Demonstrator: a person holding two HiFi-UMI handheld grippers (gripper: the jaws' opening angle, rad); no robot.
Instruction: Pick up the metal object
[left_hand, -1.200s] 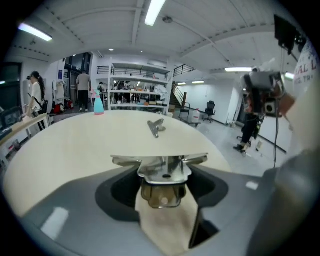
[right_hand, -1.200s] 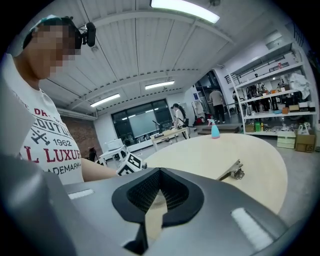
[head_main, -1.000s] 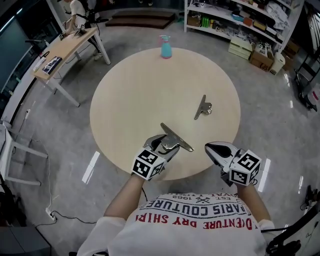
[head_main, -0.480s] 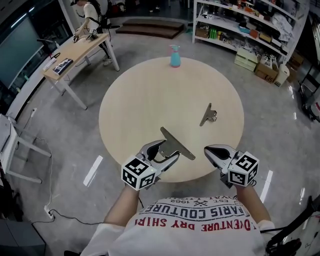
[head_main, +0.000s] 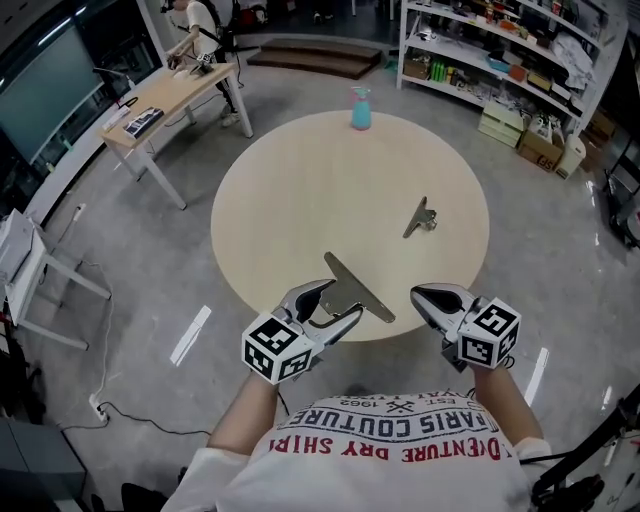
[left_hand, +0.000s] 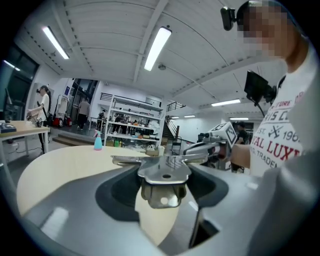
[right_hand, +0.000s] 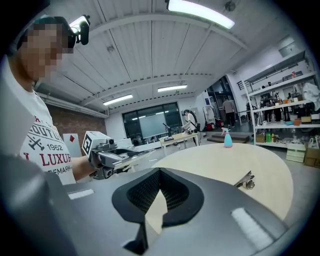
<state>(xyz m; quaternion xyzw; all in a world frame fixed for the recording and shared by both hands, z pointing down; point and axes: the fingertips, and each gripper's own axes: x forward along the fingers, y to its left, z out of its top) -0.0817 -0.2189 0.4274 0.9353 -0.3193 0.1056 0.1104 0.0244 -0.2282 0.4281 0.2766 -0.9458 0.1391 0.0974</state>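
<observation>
Metal clip (head_main: 358, 288), broad, stiff, probably light and slick-faced, best taken by its looped handles: clamped there in left gripper (head_main: 338, 303), raised over near edge of round table (head_main: 290, 200); right gripper (head_main: 425, 297) closed, empty; second clip (head_main: 420, 217) lying far right.

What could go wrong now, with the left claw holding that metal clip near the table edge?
The left claw grips the metal clip by its small handle end, with the long blade sticking out, so it may pivot or slip. It sits near the table rim, so a drop could reach the floor. The blade's end is close to the right claw; a careless swing might knock it.
</observation>
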